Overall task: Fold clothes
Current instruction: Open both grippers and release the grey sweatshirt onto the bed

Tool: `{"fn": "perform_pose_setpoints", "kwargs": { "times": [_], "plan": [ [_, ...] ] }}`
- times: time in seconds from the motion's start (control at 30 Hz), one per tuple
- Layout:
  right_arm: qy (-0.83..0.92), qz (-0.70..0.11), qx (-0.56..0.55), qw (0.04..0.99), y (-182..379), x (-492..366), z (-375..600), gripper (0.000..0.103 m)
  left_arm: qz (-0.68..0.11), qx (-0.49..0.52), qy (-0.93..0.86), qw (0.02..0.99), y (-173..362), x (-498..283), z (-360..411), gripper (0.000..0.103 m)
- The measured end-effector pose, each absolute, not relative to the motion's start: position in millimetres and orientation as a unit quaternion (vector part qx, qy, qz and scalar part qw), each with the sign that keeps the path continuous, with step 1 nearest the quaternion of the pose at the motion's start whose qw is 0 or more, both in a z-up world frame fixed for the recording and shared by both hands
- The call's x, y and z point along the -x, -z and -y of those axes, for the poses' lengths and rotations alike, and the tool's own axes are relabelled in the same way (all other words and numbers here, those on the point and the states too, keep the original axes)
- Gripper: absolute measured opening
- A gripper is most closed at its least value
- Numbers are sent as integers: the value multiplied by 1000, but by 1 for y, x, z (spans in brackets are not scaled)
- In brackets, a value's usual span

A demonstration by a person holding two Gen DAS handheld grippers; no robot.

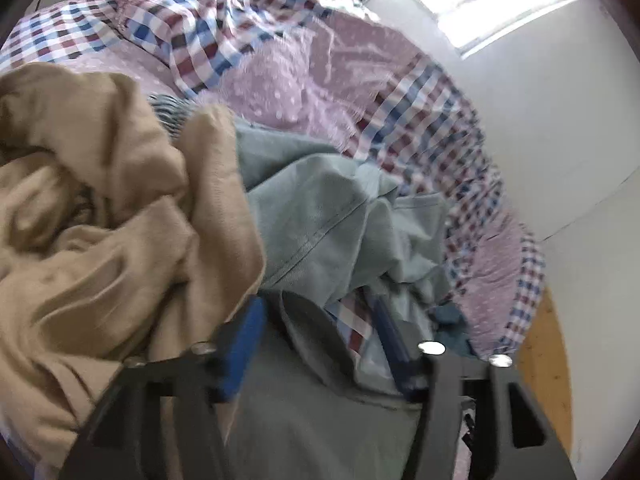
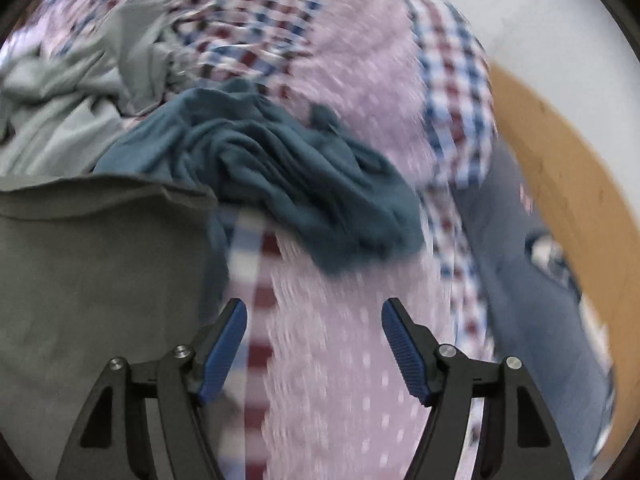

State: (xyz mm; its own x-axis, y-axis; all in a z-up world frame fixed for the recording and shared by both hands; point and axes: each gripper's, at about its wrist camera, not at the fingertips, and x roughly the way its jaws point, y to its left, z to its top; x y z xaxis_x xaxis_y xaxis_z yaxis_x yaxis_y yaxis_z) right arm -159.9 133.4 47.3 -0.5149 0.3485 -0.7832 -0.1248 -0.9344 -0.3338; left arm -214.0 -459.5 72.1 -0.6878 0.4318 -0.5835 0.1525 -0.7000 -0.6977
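In the left wrist view a crumpled tan garment (image 1: 100, 208) lies at the left and a light grey-green garment (image 1: 320, 216) is heaped in the middle. My left gripper (image 1: 316, 320) stands wide open, with grey cloth (image 1: 312, 400) lying between its blue pads. In the right wrist view my right gripper (image 2: 314, 320) is open and empty above the bedding. A crumpled teal garment (image 2: 288, 176) lies just ahead of it, an olive-grey garment (image 2: 88, 272) is at the left, and a pale grey one (image 2: 60, 108) is farther back.
All lies on a bed with a pink dotted and checked quilt (image 1: 304, 80), also seen in the right wrist view (image 2: 360, 80). A dark blue printed garment (image 2: 528, 264) hangs at the bed's right edge. Wooden floor (image 2: 560, 152) and a white wall (image 1: 540, 100) are beyond.
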Motion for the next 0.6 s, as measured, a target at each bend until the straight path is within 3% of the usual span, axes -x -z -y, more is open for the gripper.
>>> {"fn": "perform_pose_setpoints", "kwargs": {
  "times": [0.1, 0.17, 0.33, 0.6],
  "plan": [
    [-877, -3, 466, 120, -58, 107, -155, 74, 364, 382, -843, 105, -82, 175, 469, 64],
    [-881, -71, 455, 109, -61, 71, -160, 74, 350, 381, -849, 106, -84, 142, 474, 75],
    [-881, -216, 410, 97, -51, -23, -152, 74, 361, 382, -845, 103, -69, 64, 486, 75],
    [-873, -317, 359, 90, -40, -108, -137, 74, 434, 412, -796, 86, -19, -23, 490, 75]
  ]
}}
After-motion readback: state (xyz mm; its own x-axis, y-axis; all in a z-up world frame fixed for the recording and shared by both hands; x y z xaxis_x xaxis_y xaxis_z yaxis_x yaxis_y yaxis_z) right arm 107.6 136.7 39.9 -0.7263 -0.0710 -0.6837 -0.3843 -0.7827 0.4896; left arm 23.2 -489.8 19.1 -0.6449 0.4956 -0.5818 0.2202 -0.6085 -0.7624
